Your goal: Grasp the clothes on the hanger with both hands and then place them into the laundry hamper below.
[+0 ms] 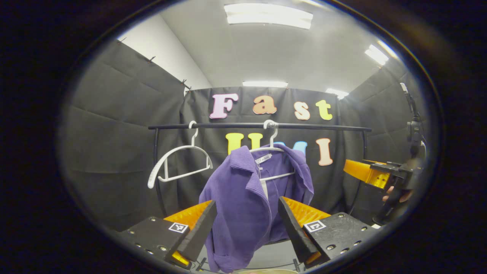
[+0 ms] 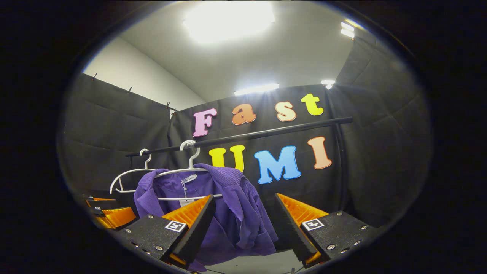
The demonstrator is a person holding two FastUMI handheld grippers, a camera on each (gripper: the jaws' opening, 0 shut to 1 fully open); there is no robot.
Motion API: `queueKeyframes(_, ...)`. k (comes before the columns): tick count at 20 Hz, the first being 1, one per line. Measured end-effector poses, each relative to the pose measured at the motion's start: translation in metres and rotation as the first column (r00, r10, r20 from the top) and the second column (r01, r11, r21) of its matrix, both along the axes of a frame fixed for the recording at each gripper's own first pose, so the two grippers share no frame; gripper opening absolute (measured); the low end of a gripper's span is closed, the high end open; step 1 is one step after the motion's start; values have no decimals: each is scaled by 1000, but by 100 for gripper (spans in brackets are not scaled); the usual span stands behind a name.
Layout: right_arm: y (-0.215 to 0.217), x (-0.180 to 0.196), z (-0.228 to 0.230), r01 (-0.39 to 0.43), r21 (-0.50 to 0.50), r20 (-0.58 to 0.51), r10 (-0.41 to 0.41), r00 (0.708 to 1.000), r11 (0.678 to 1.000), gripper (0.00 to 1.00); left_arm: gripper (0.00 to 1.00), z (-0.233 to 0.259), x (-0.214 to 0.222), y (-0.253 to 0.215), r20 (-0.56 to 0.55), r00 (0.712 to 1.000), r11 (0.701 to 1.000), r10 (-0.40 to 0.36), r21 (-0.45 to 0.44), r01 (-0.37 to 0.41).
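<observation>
Item 1, nearest the lens in the left gripper view: the left gripper [image 1: 247,224], its black-and-orange fingers spread wide, nothing pressed between them. The lower part of the purple shirt [image 1: 243,198] is seen through the gap, but whether cloth is touched by either finger cannot be told.

Item 2, nearest the lens in the right gripper view: the right gripper [image 2: 243,224], likewise spread wide and holding nothing. The same garment is framed between and to the left of its fingers.

Item 3: the purple shirt, ribbed, collared, draped on a white hanger [image 1: 271,150] hooked over a black rail [image 1: 258,126]. One side is slumped lower than the other.

Item 4: a second white hanger [image 1: 179,163], bare, hung on the rail just beside the first.

Item 5: a hand on the right gripper's grip, noted at the right edge of the left gripper view.

Item 6: a pale curved rim [image 1: 262,271] at the bottom edge of the left gripper view, possibly the laundry hamper; not enough is shown to be sure.

Progress, as judged: both grippers are presented toward the garment, but no grasp is made. Closing on the cloth with both, freeing it from the hanger and lowering it into the hamper are all left to do.
</observation>
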State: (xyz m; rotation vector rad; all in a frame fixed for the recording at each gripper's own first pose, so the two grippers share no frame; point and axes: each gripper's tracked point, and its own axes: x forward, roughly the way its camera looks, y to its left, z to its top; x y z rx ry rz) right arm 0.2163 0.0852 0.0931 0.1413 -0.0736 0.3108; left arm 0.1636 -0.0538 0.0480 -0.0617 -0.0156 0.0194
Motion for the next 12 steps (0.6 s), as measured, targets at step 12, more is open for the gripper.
queueKeyframes(12,42,103,-51,-169,30,-75,171,982,985,96,96,-31,71,-5,-43,984,985,174,24,-173)
